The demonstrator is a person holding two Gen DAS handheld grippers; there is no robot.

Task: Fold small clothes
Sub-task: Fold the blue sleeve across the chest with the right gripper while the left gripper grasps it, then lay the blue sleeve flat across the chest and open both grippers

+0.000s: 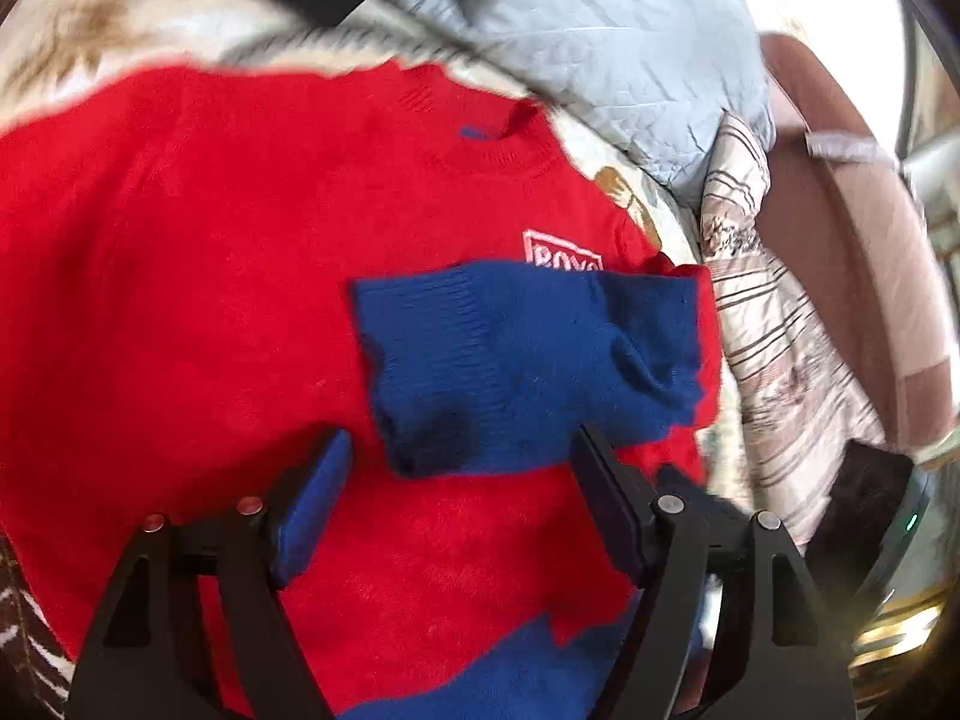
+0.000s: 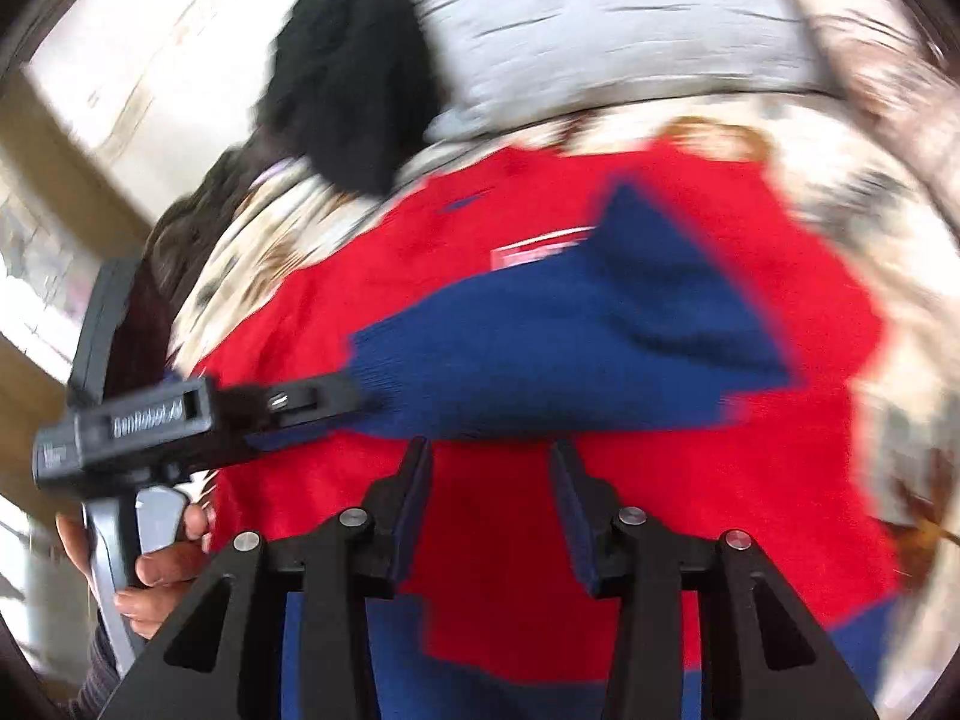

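Observation:
A small red sweater (image 1: 210,276) with a white chest logo lies flat on a patterned bedspread (image 1: 102,18). Its blue sleeve cuff (image 1: 516,360) is folded across the chest. My left gripper (image 1: 462,450) is open just above the sweater, its jaws wide apart, the cuff's lower edge between the fingertips. In the right wrist view the sweater (image 2: 750,450) and the blue sleeve (image 2: 570,348) show blurred. My right gripper (image 2: 489,450) is open and empty just below the sleeve. The left gripper (image 2: 342,399) reaches in from the left, its tip at the sleeve's end.
A light blue quilted pillow (image 1: 600,42) and a black garment (image 2: 354,72) lie beyond the sweater's collar. A striped cloth (image 1: 774,348) lies at the right. The sweater's blue hem (image 1: 480,678) is near the grippers.

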